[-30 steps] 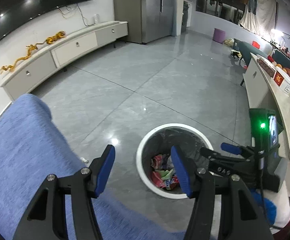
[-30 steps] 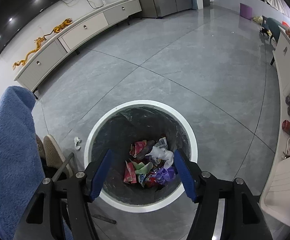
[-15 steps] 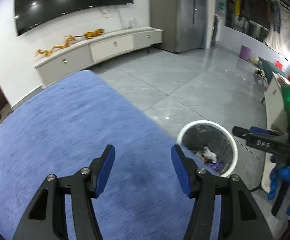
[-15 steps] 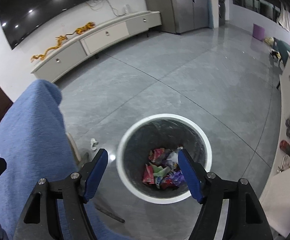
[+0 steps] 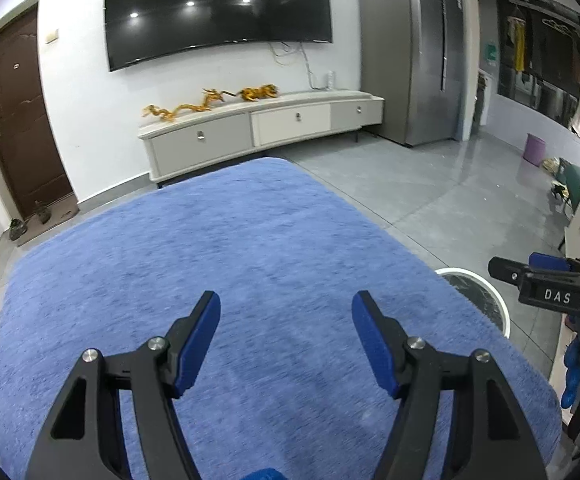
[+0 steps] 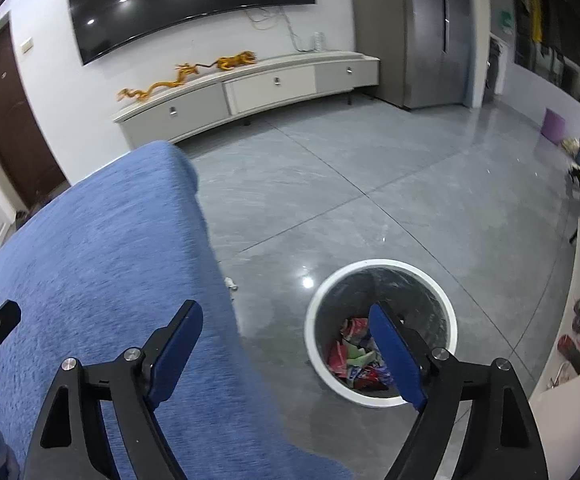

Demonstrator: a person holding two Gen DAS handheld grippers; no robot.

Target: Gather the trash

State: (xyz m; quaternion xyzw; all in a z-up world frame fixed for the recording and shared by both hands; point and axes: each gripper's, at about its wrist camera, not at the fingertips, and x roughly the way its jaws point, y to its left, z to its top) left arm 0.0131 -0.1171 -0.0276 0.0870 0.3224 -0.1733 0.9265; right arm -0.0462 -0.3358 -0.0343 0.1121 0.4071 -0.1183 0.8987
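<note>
A blue cloth point(image 5: 250, 280) fills the left view. The white-rimmed bin point(image 6: 382, 332) stands on the floor point(image 6: 370, 200) beside it, holding wrappers point(image 6: 354, 356). The left gripper point(image 5: 286, 316) hangs above the cloth, the right gripper point(image 6: 286, 328) between cloth and bin, both spread wide and empty.
</note>
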